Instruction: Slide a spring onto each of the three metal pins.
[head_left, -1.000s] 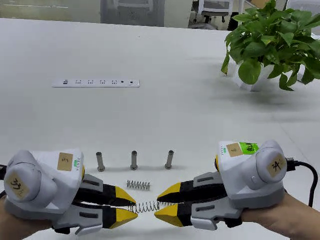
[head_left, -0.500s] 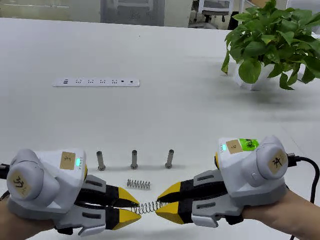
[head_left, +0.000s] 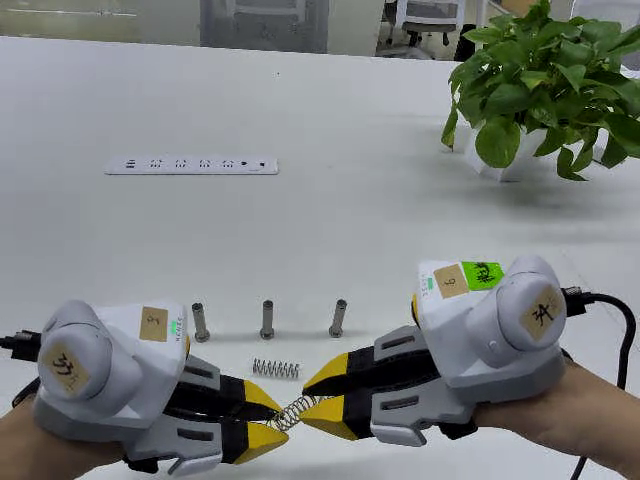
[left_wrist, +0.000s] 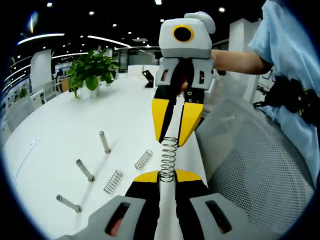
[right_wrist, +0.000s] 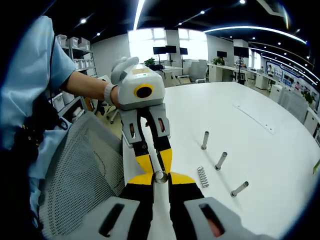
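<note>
Three short metal pins (head_left: 200, 322) (head_left: 267, 319) (head_left: 338, 318) stand in a row on the white table (head_left: 330, 200); they also appear as pins (left_wrist: 85, 170) and pins (right_wrist: 221, 161) in the gripper views. My left gripper (head_left: 285, 418) and right gripper (head_left: 312, 398) meet tip to tip in front of the pins. A spring (head_left: 293, 410) spans between them, one end in each pair of jaws. In the left gripper view this spring (left_wrist: 168, 159) runs from my left gripper (left_wrist: 168, 176) up to the right gripper (left_wrist: 171, 140). My right gripper (right_wrist: 160, 178) pinches the spring's ring end (right_wrist: 160, 176).
A loose spring (head_left: 276, 368) lies between the pins and the grippers; two loose springs (left_wrist: 143, 159) (left_wrist: 113, 181) lie on the table in the left gripper view. A white power strip (head_left: 190, 165) lies farther back, a potted plant (head_left: 545, 80) at the far right. A mesh chair (left_wrist: 250, 165) sits beside the table.
The two grippers have come closer together, the right one shifting left. The spring between them now looks shorter and slanted. Pins and loose spring stay put.
</note>
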